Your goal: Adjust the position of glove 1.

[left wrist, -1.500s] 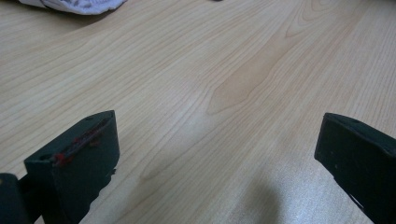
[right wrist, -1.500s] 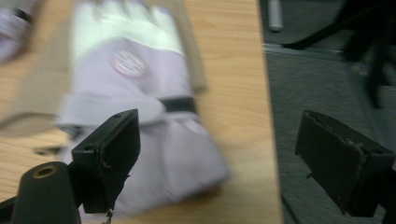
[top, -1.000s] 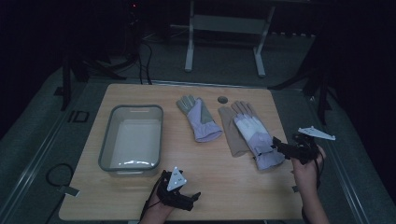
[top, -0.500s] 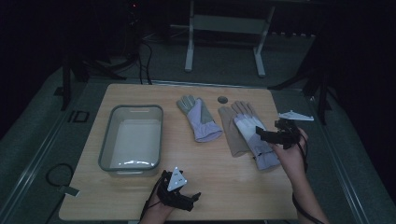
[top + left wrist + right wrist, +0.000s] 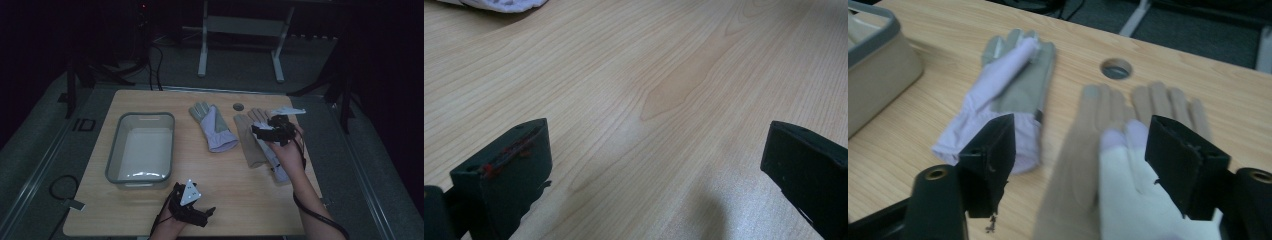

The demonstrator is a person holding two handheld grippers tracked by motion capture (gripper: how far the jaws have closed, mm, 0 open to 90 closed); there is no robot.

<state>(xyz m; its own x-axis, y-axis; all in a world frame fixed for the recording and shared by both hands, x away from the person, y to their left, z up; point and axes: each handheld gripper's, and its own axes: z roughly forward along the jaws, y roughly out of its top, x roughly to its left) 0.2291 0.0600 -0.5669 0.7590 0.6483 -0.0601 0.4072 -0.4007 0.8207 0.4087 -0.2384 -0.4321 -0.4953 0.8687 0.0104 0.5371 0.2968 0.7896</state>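
Three gloves lie at the far right of the wooden table (image 5: 240, 200). A lavender and grey glove (image 5: 215, 127) (image 5: 1008, 95) is leftmost, a tan glove (image 5: 249, 142) (image 5: 1078, 160) lies beside it, and a white glove (image 5: 278, 165) (image 5: 1133, 200) overlaps the tan one. My right gripper (image 5: 264, 131) (image 5: 1088, 165) hovers over the white and tan gloves. Its jaws have just been closing but stand apart, pressing on nothing. My left gripper (image 5: 199, 214) (image 5: 649, 170) rests open near the front edge over bare wood.
A grey plastic bin (image 5: 170, 140) (image 5: 878, 55) stands on the left half of the table. A round hole (image 5: 238, 106) (image 5: 1116, 68) sits in the tabletop beyond the gloves. A metal stand (image 5: 240, 30) is on the floor behind the table.
My right gripper has moved left and away from the front edge, from the table's right side to above the gloves, and its jaws have narrowed. The left gripper has stayed put.
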